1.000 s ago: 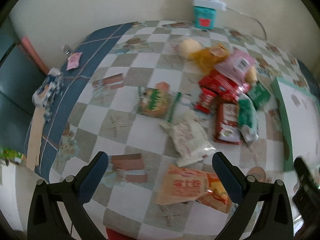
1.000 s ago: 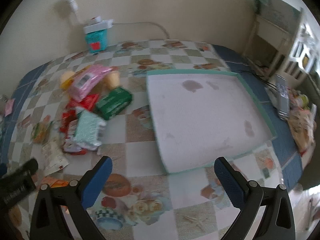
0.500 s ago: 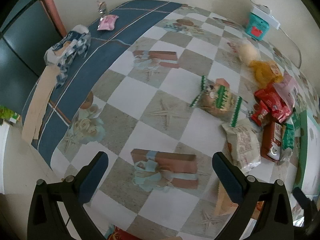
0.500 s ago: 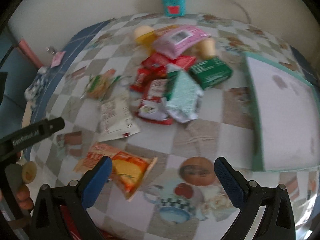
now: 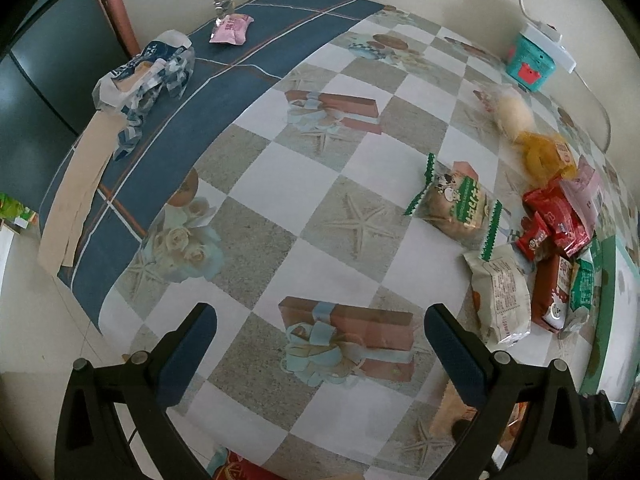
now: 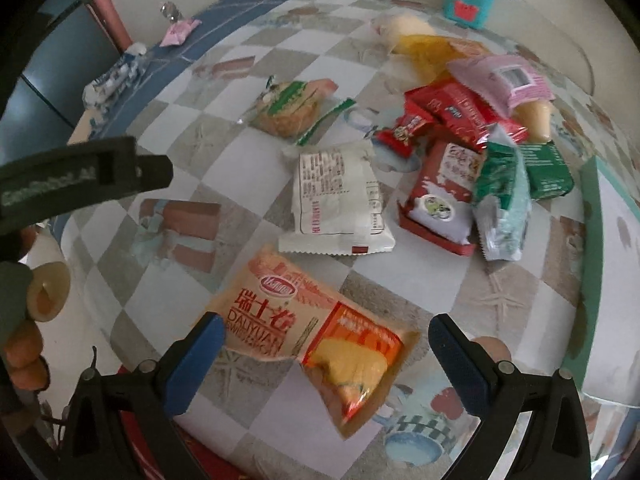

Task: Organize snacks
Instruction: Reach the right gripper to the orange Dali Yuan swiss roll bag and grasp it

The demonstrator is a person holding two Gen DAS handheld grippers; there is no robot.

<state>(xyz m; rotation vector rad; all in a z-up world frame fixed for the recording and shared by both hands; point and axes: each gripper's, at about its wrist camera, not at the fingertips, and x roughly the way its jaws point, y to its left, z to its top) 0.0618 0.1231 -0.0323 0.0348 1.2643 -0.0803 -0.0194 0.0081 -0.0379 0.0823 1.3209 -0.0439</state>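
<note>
Our left gripper (image 5: 320, 340) hangs with fingers spread over bare checkered surface (image 5: 280, 184), holding nothing. Our right gripper (image 6: 322, 354) is also spread and empty, straddling the orange pack (image 6: 308, 344) at the near edge. We judge we are lining up the first pick: next, lower and close on that pack, then carry it to the green tray (image 6: 592, 248) at far right. The other snacks (image 6: 460, 140) lie heaped between, beside the tray. A teal box (image 6: 466, 4) stands by the cream wall.
</note>
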